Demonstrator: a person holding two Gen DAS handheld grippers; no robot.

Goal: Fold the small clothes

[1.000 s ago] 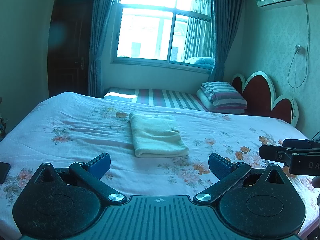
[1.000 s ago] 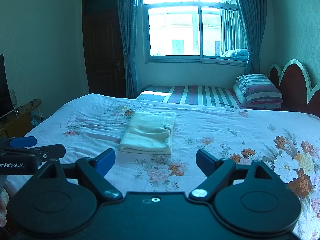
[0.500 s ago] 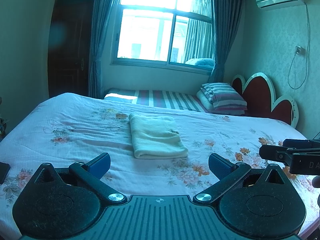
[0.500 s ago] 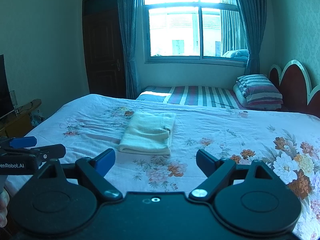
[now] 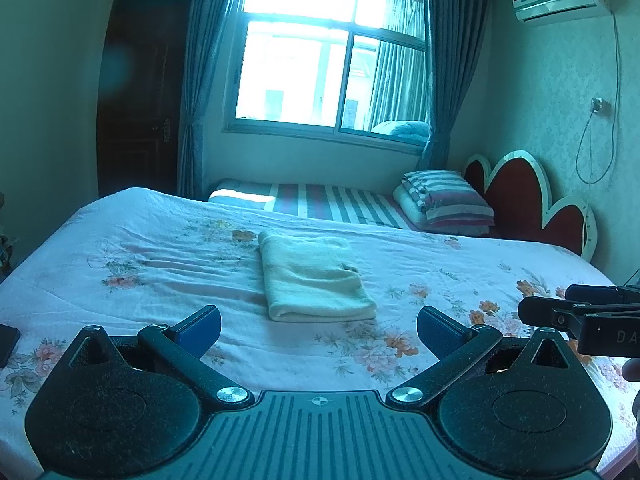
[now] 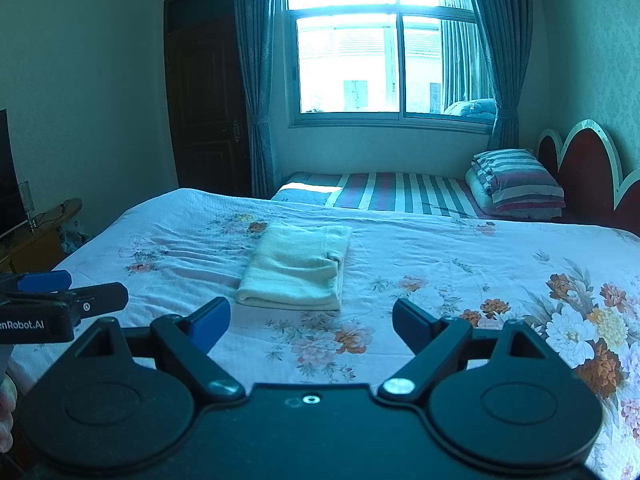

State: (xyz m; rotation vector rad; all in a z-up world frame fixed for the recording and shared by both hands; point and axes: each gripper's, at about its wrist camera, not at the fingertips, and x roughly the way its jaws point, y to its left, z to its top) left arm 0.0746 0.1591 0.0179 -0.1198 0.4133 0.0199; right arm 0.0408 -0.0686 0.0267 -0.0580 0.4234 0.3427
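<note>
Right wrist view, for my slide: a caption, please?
Folded cream cloth lies on the flowered bed; right gripper jaws open and empty.

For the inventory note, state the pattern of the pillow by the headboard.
The pillow has broad stripes, pale and dark reddish; clearest in the right wrist view.

Pale cream folded cloth, white bedspread printed with orange and pink flowers, red-and-white striped mattress at 12 o'clock, striped pillow at 2 o'clock, teal curtains, dark brown door
</note>
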